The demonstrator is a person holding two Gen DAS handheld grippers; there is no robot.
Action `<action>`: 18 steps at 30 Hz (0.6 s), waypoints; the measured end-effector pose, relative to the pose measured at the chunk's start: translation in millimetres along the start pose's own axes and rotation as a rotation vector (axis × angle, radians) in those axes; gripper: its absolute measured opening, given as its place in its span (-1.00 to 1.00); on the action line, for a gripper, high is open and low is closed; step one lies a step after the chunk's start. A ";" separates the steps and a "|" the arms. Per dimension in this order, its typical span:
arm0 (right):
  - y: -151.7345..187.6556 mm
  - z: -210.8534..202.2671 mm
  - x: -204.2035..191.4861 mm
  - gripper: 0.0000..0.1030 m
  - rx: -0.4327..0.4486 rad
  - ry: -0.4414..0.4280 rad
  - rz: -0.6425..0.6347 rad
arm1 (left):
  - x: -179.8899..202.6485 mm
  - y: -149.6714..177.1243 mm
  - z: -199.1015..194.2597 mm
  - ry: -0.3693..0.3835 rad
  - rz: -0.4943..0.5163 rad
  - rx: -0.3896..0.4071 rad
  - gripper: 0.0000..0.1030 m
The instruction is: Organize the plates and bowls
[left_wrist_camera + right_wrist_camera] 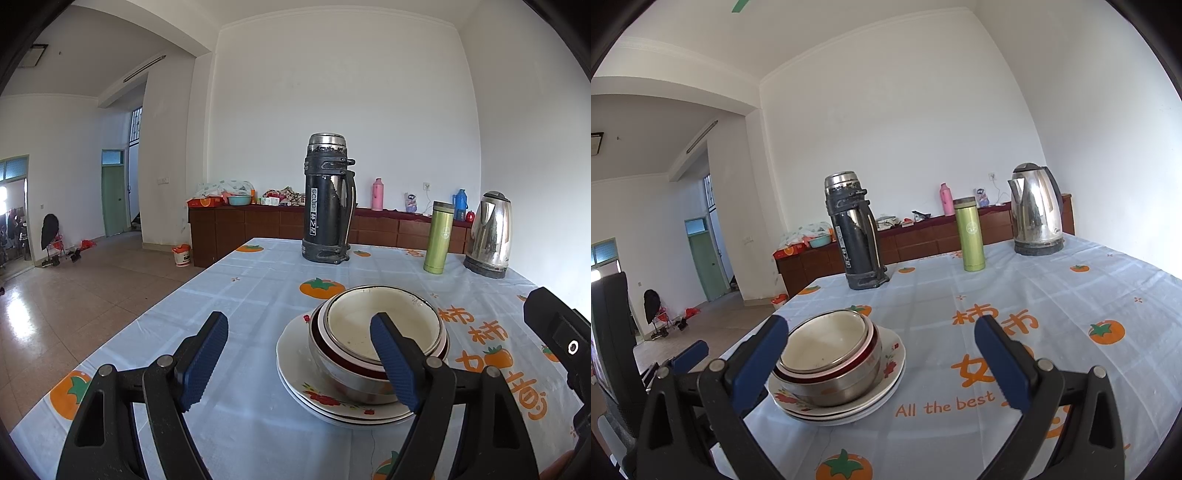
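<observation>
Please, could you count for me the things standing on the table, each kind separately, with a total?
Plates: 2, stacked
Bowls: 3, nested on the plates
Black flask: 1
Green bottle: 1
Steel kettle: 1
Total: 8

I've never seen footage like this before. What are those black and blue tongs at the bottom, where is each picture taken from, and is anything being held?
They are hand-held grippers, one per hand, each with a fisheye camera looking along its fingers. One picture is from the left gripper, the other from the right gripper. Both stand open and hold nothing. On the persimmon-print tablecloth sit nested bowls on stacked plates, already gathered in one pile. Behind stand a black thermos, a green flask and a steel kettle.
</observation>
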State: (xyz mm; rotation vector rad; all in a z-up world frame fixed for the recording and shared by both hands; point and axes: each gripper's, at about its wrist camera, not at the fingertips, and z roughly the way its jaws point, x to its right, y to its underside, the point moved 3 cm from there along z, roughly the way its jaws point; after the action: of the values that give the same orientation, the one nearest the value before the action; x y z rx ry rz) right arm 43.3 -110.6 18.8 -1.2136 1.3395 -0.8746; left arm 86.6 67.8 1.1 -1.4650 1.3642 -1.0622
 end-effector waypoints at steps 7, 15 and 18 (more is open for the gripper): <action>0.1 0.1 1.1 1.00 0.005 0.004 0.006 | -0.6 -0.2 -0.5 0.000 0.001 0.002 0.58; -0.6 -0.5 0.9 1.00 0.014 0.013 0.006 | -2.0 -1.3 -0.7 -0.001 0.001 0.007 0.58; -0.5 0.0 2.1 1.00 0.012 0.018 0.011 | -1.5 -3.2 -0.5 -0.006 0.003 0.015 0.59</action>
State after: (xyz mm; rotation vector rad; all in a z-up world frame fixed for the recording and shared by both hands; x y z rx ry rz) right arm 43.6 -112.7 18.8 -1.1908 1.3521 -0.8870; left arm 86.9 69.4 4.3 -1.4532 1.3509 -1.0629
